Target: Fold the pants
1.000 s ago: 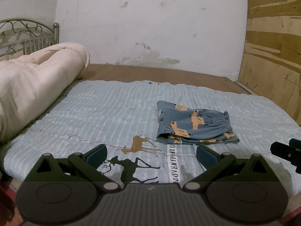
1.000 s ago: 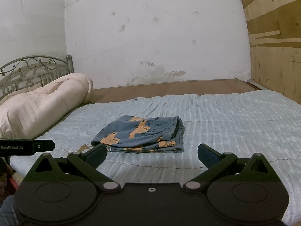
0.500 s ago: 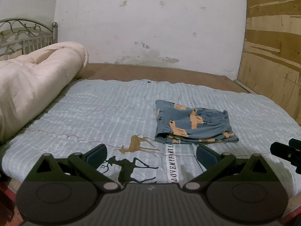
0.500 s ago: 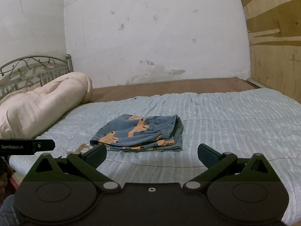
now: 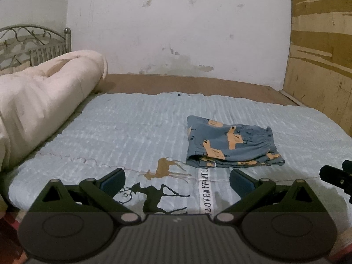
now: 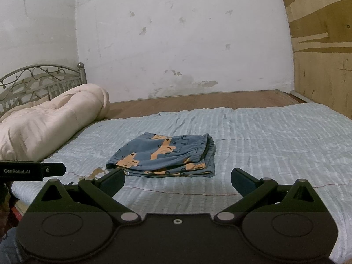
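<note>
Both tongs (image 5: pixel 177 179) (image 6: pixel 177 179) gape empty; folded pants (image 6: pixel 164 156) hide their inner layers.

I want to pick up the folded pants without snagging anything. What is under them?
The folded pants lie directly on the light blue bedspread. Only bedspread shows around their edges. Whatever sits beneath the stacked layers themselves is covered, so it cannot be seen.

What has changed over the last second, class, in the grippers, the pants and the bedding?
Very little. Both views have shifted slightly, so the grippers drifted a touch; nothing was gripped or released. The left gripper and right gripper remain open and empty, short of the pants. The pants stay folded on the blue sheet, and the rolled duvet has not moved.
</note>
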Tool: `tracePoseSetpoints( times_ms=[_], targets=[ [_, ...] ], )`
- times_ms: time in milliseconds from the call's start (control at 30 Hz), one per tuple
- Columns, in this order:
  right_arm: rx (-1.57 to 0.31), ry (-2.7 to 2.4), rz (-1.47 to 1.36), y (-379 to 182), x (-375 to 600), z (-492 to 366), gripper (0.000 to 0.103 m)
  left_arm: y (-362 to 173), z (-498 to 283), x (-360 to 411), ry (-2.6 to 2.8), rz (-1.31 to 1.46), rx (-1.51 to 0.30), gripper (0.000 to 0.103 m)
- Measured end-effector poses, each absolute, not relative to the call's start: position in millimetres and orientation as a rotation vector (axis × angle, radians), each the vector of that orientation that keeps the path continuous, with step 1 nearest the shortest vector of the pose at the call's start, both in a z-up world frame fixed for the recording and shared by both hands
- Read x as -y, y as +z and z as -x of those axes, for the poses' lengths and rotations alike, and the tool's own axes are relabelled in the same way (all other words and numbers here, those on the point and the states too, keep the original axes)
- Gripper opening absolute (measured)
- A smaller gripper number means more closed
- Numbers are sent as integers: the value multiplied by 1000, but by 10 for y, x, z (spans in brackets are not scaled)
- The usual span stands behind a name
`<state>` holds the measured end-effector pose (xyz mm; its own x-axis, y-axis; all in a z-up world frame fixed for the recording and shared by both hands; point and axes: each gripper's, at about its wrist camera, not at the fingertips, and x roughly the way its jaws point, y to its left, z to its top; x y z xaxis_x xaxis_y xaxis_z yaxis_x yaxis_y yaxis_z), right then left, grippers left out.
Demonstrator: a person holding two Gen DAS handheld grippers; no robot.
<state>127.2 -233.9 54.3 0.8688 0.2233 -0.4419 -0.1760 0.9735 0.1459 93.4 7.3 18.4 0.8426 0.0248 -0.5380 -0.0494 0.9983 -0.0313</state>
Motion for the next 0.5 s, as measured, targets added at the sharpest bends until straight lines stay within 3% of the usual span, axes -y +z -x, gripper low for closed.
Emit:
tracePoseSetpoints(
  times_ms=[500],
  targets=[
    [-489, 220, -106, 518, 2339, -1290, 102, 157, -968, -108, 31, 65, -585, 102]
  ],
)
